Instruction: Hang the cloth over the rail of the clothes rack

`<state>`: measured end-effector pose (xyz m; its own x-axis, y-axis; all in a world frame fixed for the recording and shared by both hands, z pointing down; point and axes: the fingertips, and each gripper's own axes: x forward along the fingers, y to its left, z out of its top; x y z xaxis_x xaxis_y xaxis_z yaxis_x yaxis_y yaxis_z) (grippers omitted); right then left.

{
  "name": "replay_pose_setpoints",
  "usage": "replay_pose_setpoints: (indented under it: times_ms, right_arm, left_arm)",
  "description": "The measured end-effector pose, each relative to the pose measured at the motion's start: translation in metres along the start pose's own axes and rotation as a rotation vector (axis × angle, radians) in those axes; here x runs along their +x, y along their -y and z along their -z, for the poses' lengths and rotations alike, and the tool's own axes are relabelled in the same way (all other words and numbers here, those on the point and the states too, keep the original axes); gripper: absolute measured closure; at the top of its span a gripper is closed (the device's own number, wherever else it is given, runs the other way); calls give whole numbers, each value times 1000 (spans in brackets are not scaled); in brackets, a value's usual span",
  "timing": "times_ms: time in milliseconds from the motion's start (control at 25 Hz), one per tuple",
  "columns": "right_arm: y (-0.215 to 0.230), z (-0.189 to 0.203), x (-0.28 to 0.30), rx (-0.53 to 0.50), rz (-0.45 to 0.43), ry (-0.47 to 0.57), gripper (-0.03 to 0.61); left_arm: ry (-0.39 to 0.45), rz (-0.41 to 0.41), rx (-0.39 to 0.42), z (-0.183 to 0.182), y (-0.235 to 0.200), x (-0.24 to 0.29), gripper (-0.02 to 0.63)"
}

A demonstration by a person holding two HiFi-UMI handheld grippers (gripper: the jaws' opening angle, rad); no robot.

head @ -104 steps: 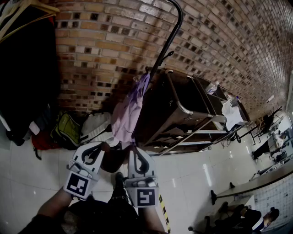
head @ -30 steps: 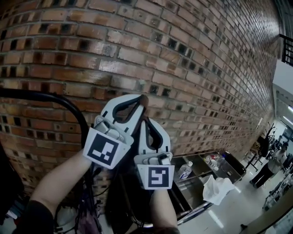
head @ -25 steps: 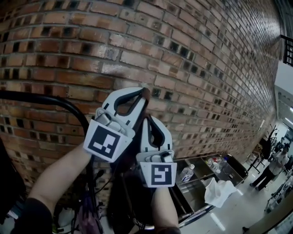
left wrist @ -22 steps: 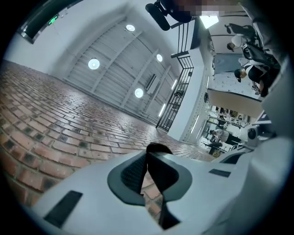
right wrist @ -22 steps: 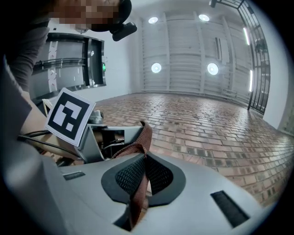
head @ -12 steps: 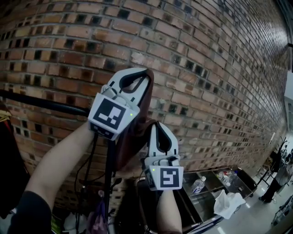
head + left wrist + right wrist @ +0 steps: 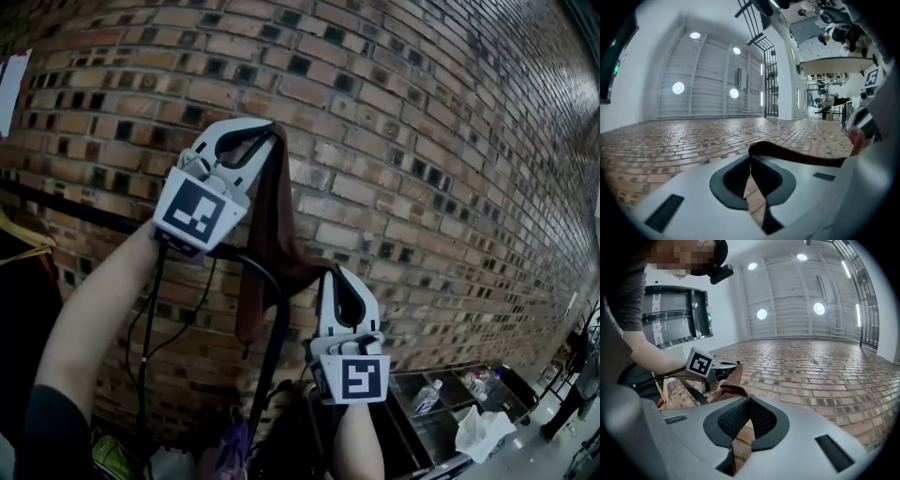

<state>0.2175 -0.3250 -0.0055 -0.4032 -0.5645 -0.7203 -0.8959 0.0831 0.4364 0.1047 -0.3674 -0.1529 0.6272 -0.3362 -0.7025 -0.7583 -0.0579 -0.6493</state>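
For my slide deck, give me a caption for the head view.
Left gripper and right gripper hold a brown cloth at the black rail, brick wall behind.

Industrial-style hall: brick wall [image 7: 394, 141], steel counter [image 7: 419, 428], high ceiling spotlights [image 7: 761, 313].

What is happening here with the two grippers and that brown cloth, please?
A person is holding a brown cloth up in front of a brick wall, one handheld gripper at each end. The left gripper is raised high and the right gripper sits lower; both are shut on the cloth. A loose part dangles by the bend of the black rail. Whether the cloth is draped over the rail cannot be told.
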Motion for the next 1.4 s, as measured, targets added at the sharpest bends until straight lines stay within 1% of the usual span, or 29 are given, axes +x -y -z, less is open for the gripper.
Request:
replay_pose_setpoints:
  times_ms: [80, 120, 240, 280, 400, 520, 680, 720, 800, 920, 1000, 1120, 1240, 1320, 1400]
  right_arm:
    - [-16, 1, 6, -33, -15, -37, 541]
    - [-24, -1, 9, -40, -21, -43, 541]
    - [-43, -14, 17, -37, -19, -8, 541]
    - [-48, -17, 17, -39, -15, 6, 541]
    - [-64, -24, 20, -12, -3, 31, 541]
    - [-79, -21, 24, -21, -10, 4, 541]
    - [-96, -29, 28, -32, -8, 16, 541]
    - [-100, -29, 29, -37, -6, 14, 541]
    - [-108, -35, 33, -48, 1, 32, 541]
    - [-125, -31, 36, -114, -18, -1, 541]
    - [-136, -28, 38, -131, -31, -16, 541]
    - [-148, -29, 41, -139, -33, -21, 541]
    - [-155, -30, 38, -122, -16, -18, 541]
    - [-163, -29, 34, -114, -18, -13, 541]
    - [-174, -25, 29, -137, -21, -16, 541]
  left_arm:
    - [8, -21, 38, 3, -27, -21, 575]
    - [9, -30, 41, 4, -40, -32, 575]
    - [-24, -53, 55, 10, -70, -66, 575]
    - [-38, -58, 75, 12, -78, -77, 575]
    - [-58, -68, 177, 12, -96, -105, 577]
    - [-82, -42, 202, 8, -109, -121, 575]
    - [-177, -4, 276, 15, -118, -151, 575]
    - [-200, 1, 272, 17, -120, -161, 577]
    - [-242, -4, 223, 23, -125, -182, 577]
    - [-315, -59, 133, 35, -134, -219, 577]
    - [-345, -90, 113, 45, -135, -242, 577]
    - [-349, -103, 81, 57, -127, -272, 577]
    - [-329, -126, 55, 67, -118, -300, 577]
    - [-305, -141, 71, 72, -110, -319, 577]
    - [-304, -145, 100, 82, -99, -338, 576]
